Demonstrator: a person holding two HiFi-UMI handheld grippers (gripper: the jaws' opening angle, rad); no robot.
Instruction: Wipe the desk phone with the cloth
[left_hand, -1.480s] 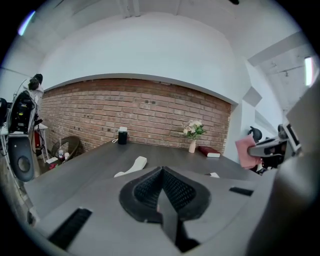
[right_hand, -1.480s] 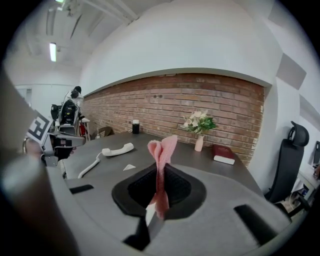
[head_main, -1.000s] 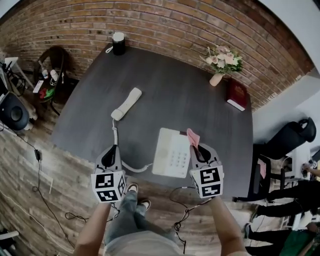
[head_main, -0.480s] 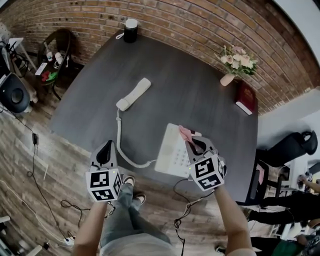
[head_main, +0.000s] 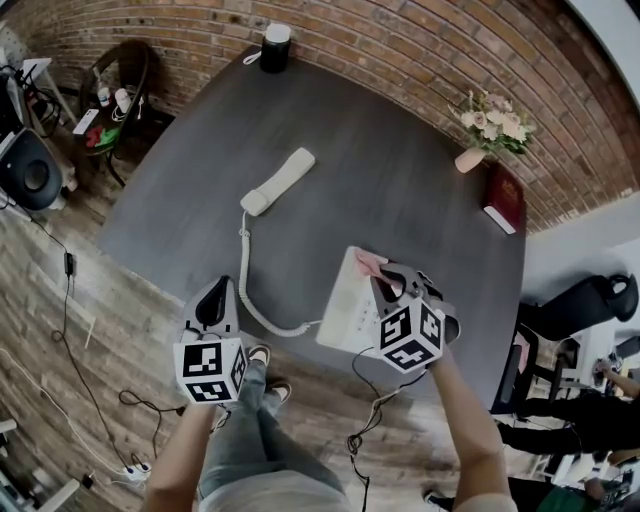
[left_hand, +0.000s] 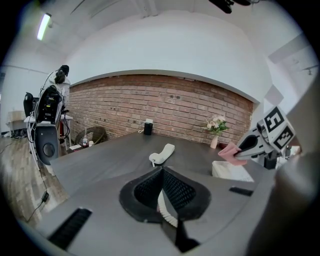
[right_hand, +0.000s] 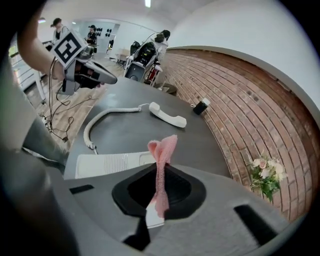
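The white desk phone base (head_main: 345, 300) lies near the front edge of the dark table (head_main: 400, 190). Its handset (head_main: 278, 182) lies off the hook farther back, joined to it by a coiled cord (head_main: 248, 285). My right gripper (head_main: 385, 277) is shut on a pink cloth (head_main: 368, 263), which hangs over the base's far right corner. In the right gripper view the cloth (right_hand: 162, 160) stands up between the jaws above the base (right_hand: 112, 164). My left gripper (head_main: 214, 296) is shut with nothing in it, at the table's front left edge beside the cord.
A black cylinder (head_main: 275, 47) stands at the table's far edge. A flower vase (head_main: 490, 125) and a red book (head_main: 503, 200) sit at the back right. A chair (head_main: 125, 85) is at the left, an office chair (head_main: 585, 300) at the right, and cables (head_main: 130, 400) lie on the wooden floor.
My right gripper has turned and carried the cloth slightly inward over the phone base's far right corner. The left gripper has stayed by the table's front edge.
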